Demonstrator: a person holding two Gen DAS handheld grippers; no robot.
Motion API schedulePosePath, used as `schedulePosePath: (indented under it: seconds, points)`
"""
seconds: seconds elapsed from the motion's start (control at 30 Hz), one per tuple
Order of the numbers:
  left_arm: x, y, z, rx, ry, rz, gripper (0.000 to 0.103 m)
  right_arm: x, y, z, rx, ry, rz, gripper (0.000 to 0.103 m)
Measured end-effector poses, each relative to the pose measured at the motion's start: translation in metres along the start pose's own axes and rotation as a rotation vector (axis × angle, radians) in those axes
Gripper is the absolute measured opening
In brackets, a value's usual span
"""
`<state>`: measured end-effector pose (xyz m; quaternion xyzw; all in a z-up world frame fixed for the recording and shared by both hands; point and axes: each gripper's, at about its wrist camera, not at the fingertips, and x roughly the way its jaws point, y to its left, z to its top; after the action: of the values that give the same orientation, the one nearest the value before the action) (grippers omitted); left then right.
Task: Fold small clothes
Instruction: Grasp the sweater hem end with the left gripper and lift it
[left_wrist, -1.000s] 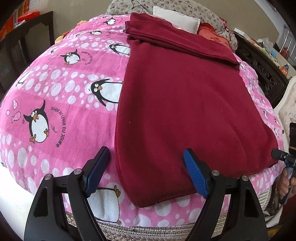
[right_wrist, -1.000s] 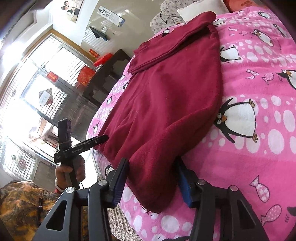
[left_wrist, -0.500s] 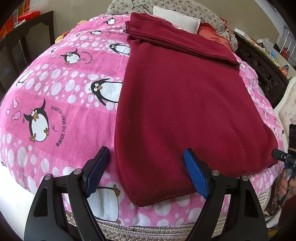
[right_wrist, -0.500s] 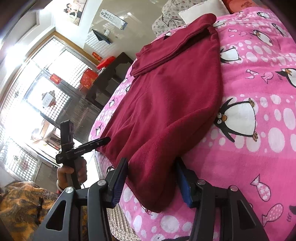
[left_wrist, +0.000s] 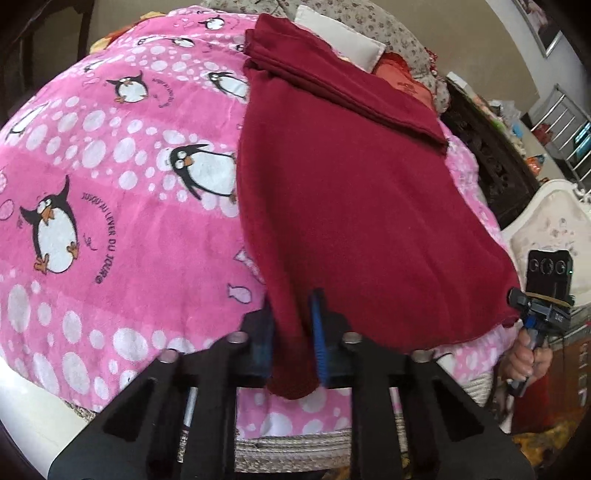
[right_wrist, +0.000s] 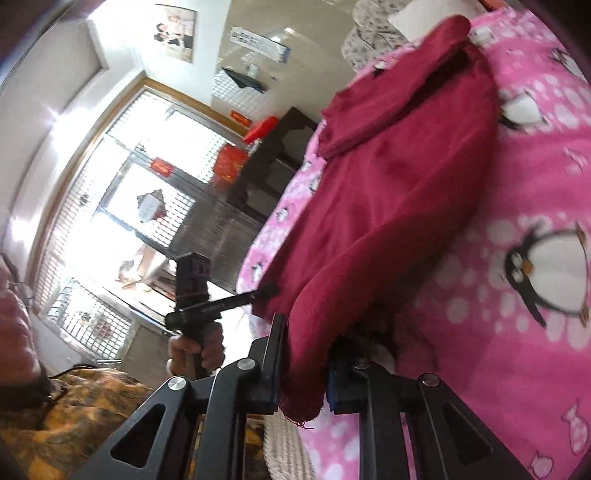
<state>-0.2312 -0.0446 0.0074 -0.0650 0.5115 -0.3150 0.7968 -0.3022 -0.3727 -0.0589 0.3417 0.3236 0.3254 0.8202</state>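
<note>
Pink fleece with penguins and white dots covers the bed (left_wrist: 110, 206) I am working over; pillows (left_wrist: 354, 33) sit at its head, a dark carved cabinet (left_wrist: 491, 162) stands to one side, and a barred window (right_wrist: 122, 206) is bright in the right wrist view. The maroon garment (left_wrist: 354, 206) lies flat on the blanket, long axis running from the near edge toward the pillows, far end folded over. My left gripper (left_wrist: 291, 347) is clamped on its near-left corner. My right gripper (right_wrist: 303, 365) is closing on the near-right corner, cloth pinched between the pads.
</note>
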Motion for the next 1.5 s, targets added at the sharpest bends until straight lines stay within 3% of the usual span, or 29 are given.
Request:
schedulePosePath:
  seconds: [0.3, 0.7, 1.13, 1.27, 1.5]
  points:
    - [-0.010, 0.001, 0.029, -0.009, -0.017, -0.089, 0.007, -0.010, 0.030, 0.036, -0.119, -0.039, 0.032, 0.016]
    - [-0.040, 0.008, 0.091, -0.012, -0.146, -0.138, 0.007, -0.025, 0.033, 0.087, -0.171, -0.121, 0.029, 0.016]
    - [-0.032, 0.002, 0.210, -0.008, -0.270, -0.108, 0.007, -0.025, 0.009, 0.187, -0.167, -0.197, -0.065, 0.016]
    - [-0.015, -0.002, 0.250, 0.004, -0.311, -0.039, 0.007, -0.019, -0.011, 0.221, -0.124, -0.228, -0.084, 0.016]
    - [0.032, -0.002, 0.307, -0.002, -0.291, -0.003, 0.006, -0.007, -0.044, 0.276, -0.077, -0.260, -0.094, 0.016]
